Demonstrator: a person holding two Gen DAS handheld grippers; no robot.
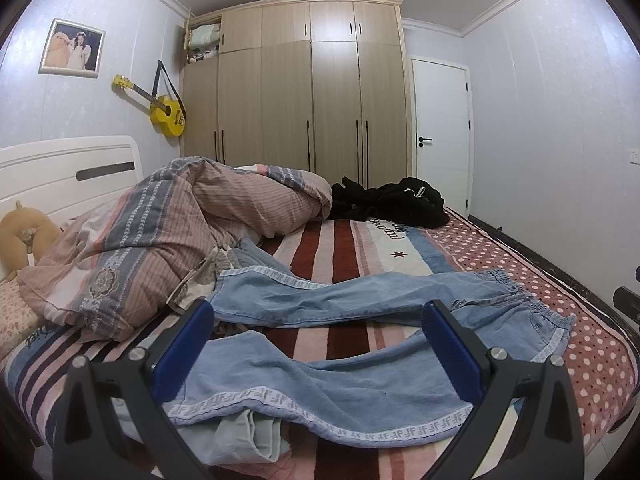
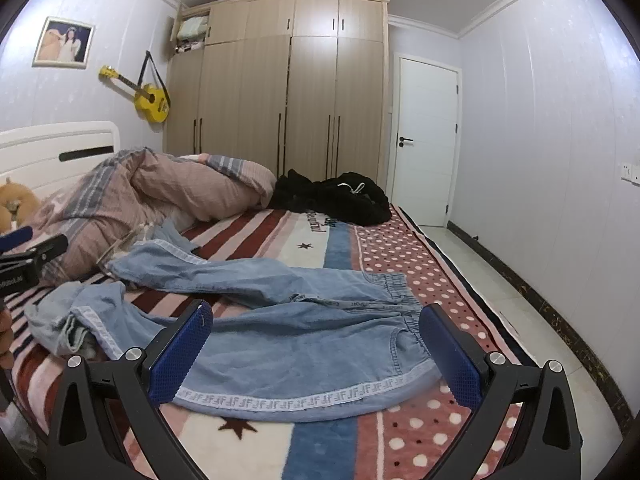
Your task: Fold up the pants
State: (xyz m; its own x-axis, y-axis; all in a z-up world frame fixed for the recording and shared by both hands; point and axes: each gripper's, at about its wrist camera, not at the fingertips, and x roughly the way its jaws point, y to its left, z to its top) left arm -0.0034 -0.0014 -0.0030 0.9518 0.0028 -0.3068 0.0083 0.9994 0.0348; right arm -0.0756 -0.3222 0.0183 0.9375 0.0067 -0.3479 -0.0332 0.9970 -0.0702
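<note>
Loosely, the pants (image 2: 288, 320) were spread near the bed's (image 2: 440, 280) front edge, legs splayed toward the headboard end, elastic waistband toward the dotted side edge. Soft, light, limp denim was judged likely to sag and drag, so pinches at the waistband and a hem were favoured. Woven side tape edged each leg. Both the left gripper (image 1: 320, 344) and right gripper (image 2: 316, 344) were held wide apart, gripping nothing.

Each hand-held gripper, left (image 1: 318, 344) and right (image 2: 316, 344), has black angular arms. Silver round screws stud them. The finger pads (image 2: 182, 354) are blue and mesh-textured.
</note>
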